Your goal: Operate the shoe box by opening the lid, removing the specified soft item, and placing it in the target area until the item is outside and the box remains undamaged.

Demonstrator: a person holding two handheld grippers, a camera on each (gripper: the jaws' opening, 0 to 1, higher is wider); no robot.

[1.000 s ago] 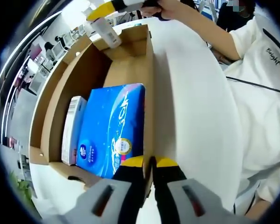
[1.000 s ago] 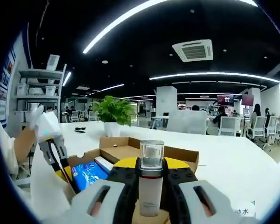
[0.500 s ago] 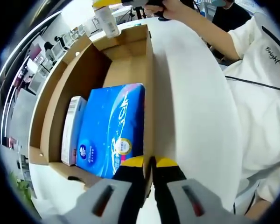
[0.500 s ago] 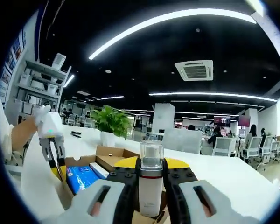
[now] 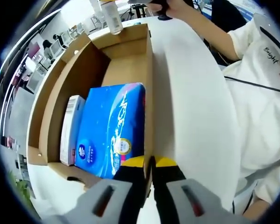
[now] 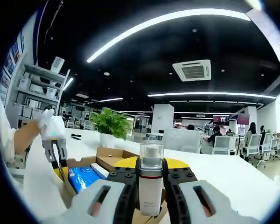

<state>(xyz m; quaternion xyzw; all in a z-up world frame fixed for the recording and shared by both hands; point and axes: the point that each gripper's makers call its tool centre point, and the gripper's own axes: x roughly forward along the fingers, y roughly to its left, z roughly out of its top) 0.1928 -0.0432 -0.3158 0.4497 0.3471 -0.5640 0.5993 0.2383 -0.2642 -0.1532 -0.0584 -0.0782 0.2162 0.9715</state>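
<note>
Left gripper view: my left gripper has its fingers pinching the shoe box wall, blue tissue pack just beside them inside. Right gripper view: my right gripper clamps an upright bottle above the box, over the white bench.

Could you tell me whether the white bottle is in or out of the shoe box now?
Out: the right gripper holds the white bottle above the open shoe box.

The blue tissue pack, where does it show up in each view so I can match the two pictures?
Left gripper view: the blue tissue pack lies in the open cardboard box, centre-left, just above the gripper's jaws.
Right gripper view: the pack sits low on the left, inside the box.
Shared landmark: the white carton beside the pack.
</note>
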